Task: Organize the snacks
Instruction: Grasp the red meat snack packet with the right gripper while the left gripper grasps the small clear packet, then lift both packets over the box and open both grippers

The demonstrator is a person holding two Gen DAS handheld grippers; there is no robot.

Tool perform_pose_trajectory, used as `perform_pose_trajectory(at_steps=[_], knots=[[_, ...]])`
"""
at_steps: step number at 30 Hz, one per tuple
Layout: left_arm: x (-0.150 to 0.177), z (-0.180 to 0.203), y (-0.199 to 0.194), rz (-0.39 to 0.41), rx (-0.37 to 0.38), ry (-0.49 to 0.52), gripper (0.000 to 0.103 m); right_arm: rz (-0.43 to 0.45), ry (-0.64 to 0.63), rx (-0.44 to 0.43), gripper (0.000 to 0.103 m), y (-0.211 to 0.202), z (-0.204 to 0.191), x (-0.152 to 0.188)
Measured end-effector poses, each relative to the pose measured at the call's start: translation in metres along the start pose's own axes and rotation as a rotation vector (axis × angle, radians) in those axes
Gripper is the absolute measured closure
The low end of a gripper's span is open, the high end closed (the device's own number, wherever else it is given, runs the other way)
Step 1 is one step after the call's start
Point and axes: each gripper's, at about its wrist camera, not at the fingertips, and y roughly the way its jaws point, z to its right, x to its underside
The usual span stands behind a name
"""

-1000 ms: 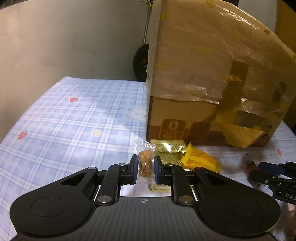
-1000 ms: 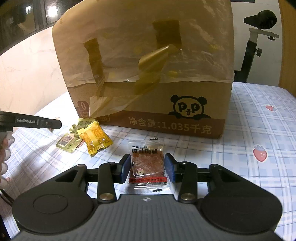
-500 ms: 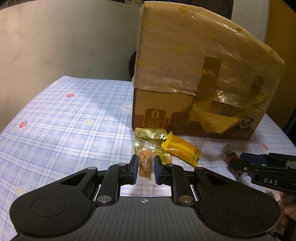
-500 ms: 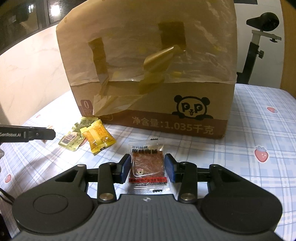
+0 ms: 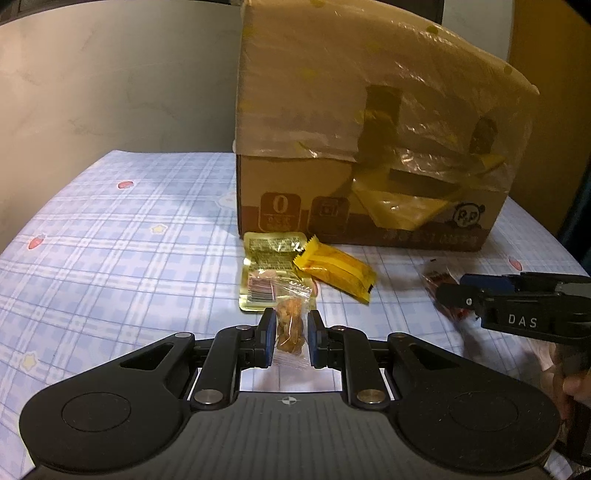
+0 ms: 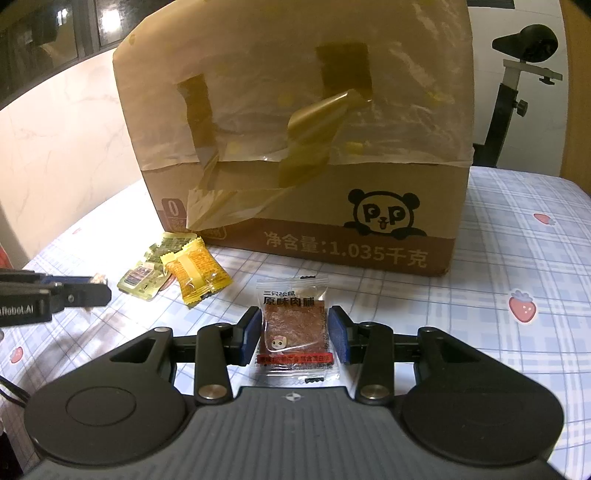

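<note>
Right tool [image 6: 292, 332] grips a jerky packet [image 6: 293, 334] before the cardboard box [image 6: 306, 147]

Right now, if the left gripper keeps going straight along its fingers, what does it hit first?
Likely the gold packet lying flat just ahead of the left gripper, which holds a clear snack pack. Depth is unclear.

Blue-and-white checked cloth [image 6: 524, 236] over the surface, dotted with strawberries and stars. Behind, a pale marbled wall [image 5: 110, 85]. Dark window panes [image 6: 55, 33] upper left in the right wrist view, with lamp glare. Black stand with a saddle-like top [image 6: 524, 40] at far right. Dim, warm light.
</note>
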Motion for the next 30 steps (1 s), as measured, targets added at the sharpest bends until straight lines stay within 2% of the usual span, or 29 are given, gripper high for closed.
perform_pose_trajectory(at_steps=[8, 16, 20, 25, 28, 30], knots=[[-0.003, 0.000, -0.002, 0.018, 0.010, 0.007, 0.084, 0.011, 0.003, 0.003, 0.060, -0.002, -0.001, 0.000], [-0.043, -0.002, -0.031, 0.123, 0.062, -0.017, 0.084, 0.106, 0.008, -0.031, 0.061, -0.037, -0.001, -0.014], [-0.071, 0.006, -0.057, 0.214, 0.108, 0.007, 0.084, 0.211, -0.040, -0.059, 0.061, -0.071, -0.008, -0.038], [-0.113, 0.021, -0.083, 0.339, 0.159, 0.054, 0.084, 0.373, -0.056, -0.089, 0.061, -0.110, -0.006, -0.086], [-0.142, 0.034, -0.086, 0.399, 0.174, 0.084, 0.084, 0.436, -0.050, -0.102, 0.061, -0.120, 0.001, -0.121], [-0.161, 0.044, -0.078, 0.407, 0.189, 0.096, 0.084, 0.454, -0.054, -0.088, 0.061, -0.119, 0.005, -0.143]])
